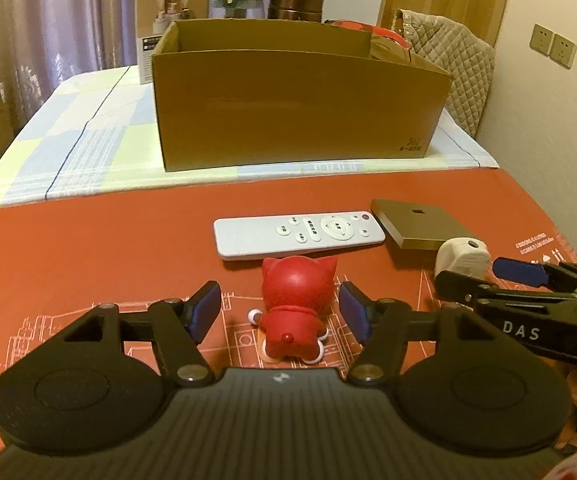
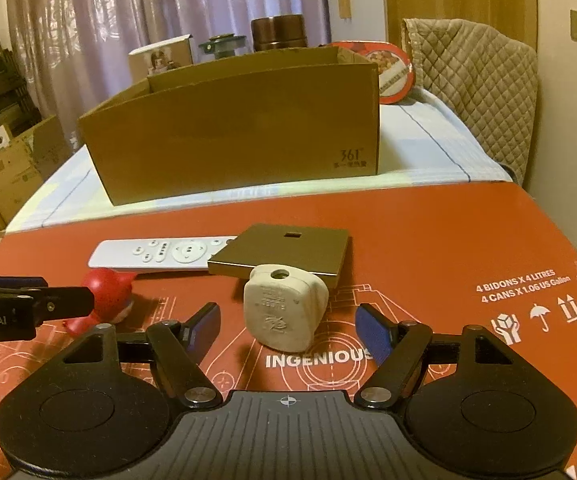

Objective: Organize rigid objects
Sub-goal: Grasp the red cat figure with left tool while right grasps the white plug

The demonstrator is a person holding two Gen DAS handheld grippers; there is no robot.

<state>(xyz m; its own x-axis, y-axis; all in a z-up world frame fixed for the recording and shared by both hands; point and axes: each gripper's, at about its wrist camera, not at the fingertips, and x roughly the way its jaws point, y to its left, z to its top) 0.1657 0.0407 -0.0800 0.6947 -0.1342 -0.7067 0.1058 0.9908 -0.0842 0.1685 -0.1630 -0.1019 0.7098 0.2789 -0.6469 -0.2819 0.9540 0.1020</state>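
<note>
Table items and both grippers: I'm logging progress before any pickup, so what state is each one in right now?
left gripper: open, jaws either side of the figurine
red figurine: on the mat, ungrasped
right gripper: open, around the plug
white plug: on the mat, ungrasped
white remote: flat, buttons up
gold flat box: lying flat
cardboard box: open-topped, contents unseen

Red figurine [image 1: 294, 312], white remote [image 1: 298, 234], flat gold square [image 1: 416, 222], cream plug — perhaps [image 2: 284, 308] — lie on red mat.

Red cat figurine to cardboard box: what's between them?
In the left wrist view, the white remote control lies crosswise between the red cat figurine and the open cardboard box.
</note>
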